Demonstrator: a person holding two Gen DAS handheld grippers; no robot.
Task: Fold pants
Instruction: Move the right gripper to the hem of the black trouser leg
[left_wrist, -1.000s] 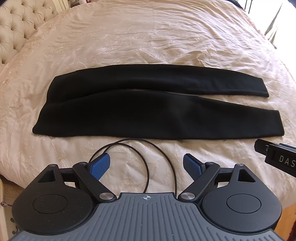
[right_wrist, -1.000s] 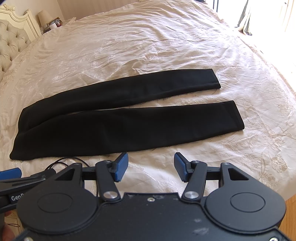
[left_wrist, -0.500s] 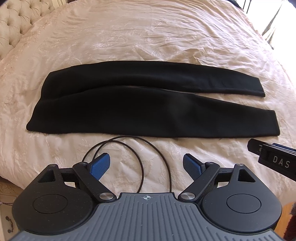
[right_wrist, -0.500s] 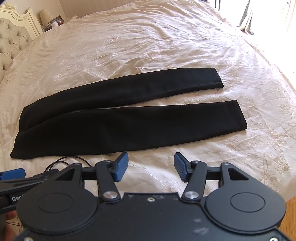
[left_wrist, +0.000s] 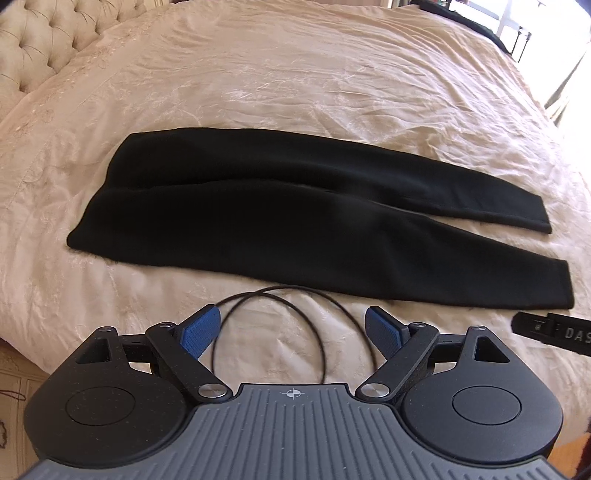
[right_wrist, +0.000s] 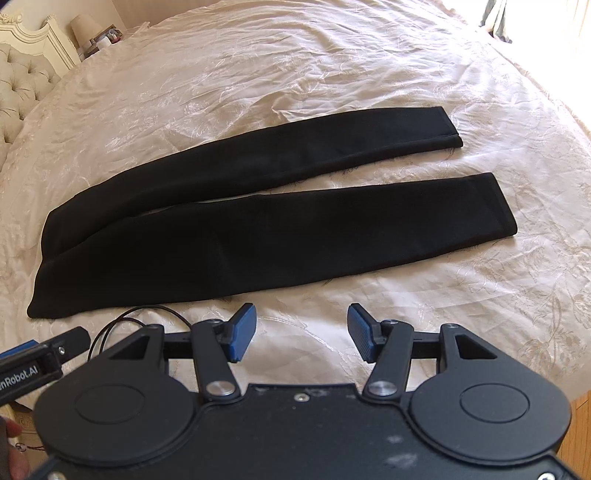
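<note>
Setting: bed with cream, crinkled, faintly embroidered bedspread (left_wrist: 295, 85); tufted headboard (left_wrist: 48, 40) at far left.

Left gripper (left_wrist: 291, 328): jaws spread wide, nothing between them, blue ribbed pads (left_wrist: 199, 328) clear of the fabric. It hangs over the near edge of the bed. A thin black cable (left_wrist: 280, 317) loops in the gap, lying on the spread just short of the cloth.

Right gripper (right_wrist: 301, 332): jaws also apart and empty, blue textured pads (right_wrist: 242, 332), over bare bedspread near the cloth's lower edge.

Pants (left_wrist: 295, 221): black, matte, soft knit-like cloth, lying flat across the bed just beyond both grippers. Waist end to the left, two legs running right, diverging into a narrow V; hemmed cuffs at the right ends. No gripper contact.

Bedside table with a lamp (right_wrist: 79, 27), far left corner in the right view.
</note>
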